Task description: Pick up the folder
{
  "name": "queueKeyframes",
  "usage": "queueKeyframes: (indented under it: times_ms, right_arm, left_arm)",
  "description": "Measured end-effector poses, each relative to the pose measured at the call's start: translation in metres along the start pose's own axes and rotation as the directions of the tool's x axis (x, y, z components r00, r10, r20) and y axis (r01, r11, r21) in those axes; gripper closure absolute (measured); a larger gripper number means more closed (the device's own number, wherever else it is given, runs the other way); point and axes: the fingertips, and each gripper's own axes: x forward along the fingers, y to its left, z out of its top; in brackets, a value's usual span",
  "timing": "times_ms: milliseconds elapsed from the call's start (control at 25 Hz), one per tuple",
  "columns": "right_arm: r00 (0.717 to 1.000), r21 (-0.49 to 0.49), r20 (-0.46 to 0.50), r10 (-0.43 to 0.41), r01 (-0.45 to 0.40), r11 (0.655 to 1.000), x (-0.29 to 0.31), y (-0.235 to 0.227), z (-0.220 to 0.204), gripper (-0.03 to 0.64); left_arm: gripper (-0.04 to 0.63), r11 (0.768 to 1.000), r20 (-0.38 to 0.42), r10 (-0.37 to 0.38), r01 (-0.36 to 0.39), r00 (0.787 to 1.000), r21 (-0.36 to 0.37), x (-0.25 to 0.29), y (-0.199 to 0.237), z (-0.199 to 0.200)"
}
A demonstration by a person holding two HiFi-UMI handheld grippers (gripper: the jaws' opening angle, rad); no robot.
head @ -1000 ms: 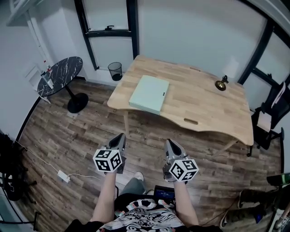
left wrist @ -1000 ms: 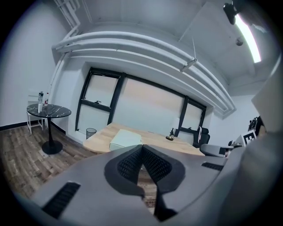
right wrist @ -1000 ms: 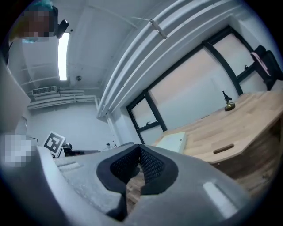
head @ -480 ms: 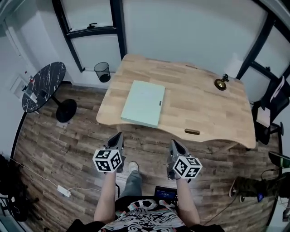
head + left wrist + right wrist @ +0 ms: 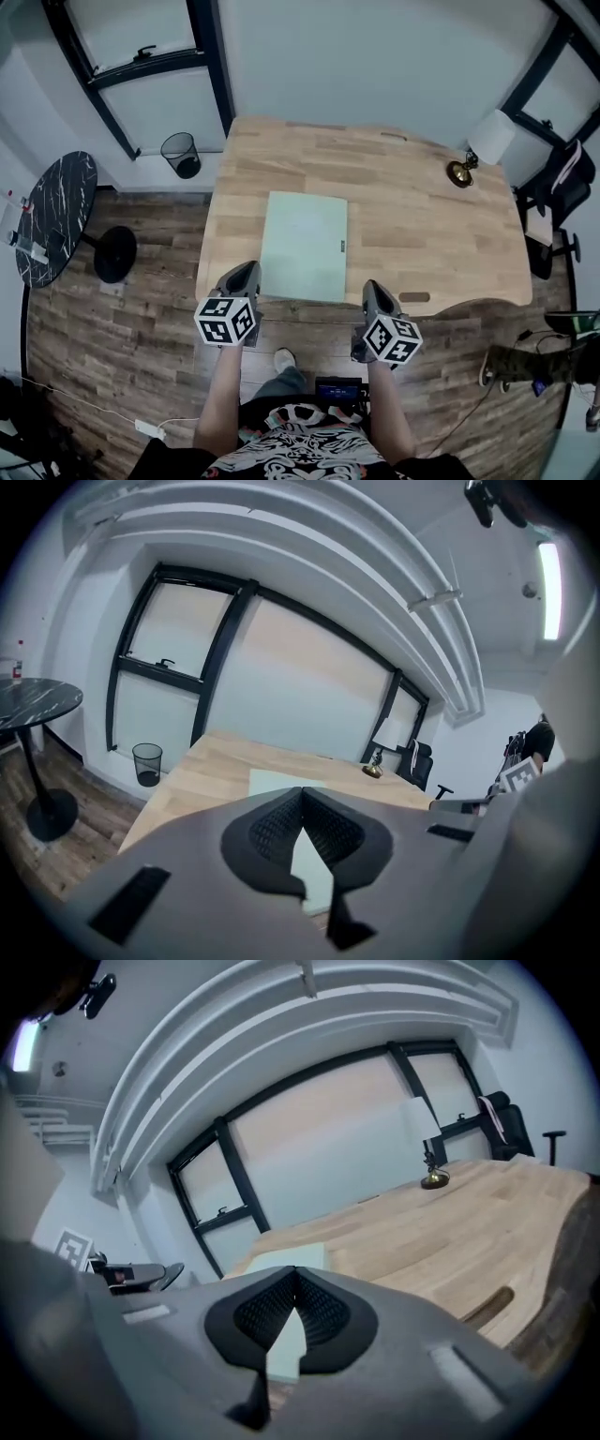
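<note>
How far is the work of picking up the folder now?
Done: nothing yet; the folder lies flat on the table, not gripped. In hand: the left gripper and right gripper are at the table's near edge, either side of the folder, fingers shut and empty. Still to do: open the fingers, grip the folder, lift it.
</note>
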Motion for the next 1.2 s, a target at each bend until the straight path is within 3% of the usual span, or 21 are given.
queueKeyframes:
  times_ms: [160, 400, 840, 1200]
  right_arm:
    - [0.999, 0.032, 0.012, -0.042, 0.041, 0.999, 0.012, -0.002, 0.006, 0.611]
    - [0.993, -0.067, -0.058, -0.104, 0.101, 0.993, 0.027, -0.001, 0.0, 0.612]
    - [0.994, -0.041, -0.006, -0.11, 0.109, 0.993, 0.052, -0.011, 0.015, 0.611]
    - [0.994, -0.048, -0.061, -0.087, 0.084, 0.995, 0.068, -0.013, 0.003, 0.611]
  left_arm:
    - [0.588, 1.0, -0.014, -0.026, 0.026, 1.0, 0.006, 0.021, 0.011, 0.009]
    - [0.588, 1.0, -0.04, -0.007, 0.007, 0.999, -0.014, 0.037, 0.028, 0.009]
    - [0.588, 0.999, -0.001, -0.014, 0.014, 1.0, -0.046, 0.047, 0.038, 0.02]
    - [0.588, 0.998, -0.045, 0.002, -0.005, 0.999, -0.064, 0.064, 0.045, 0.004]
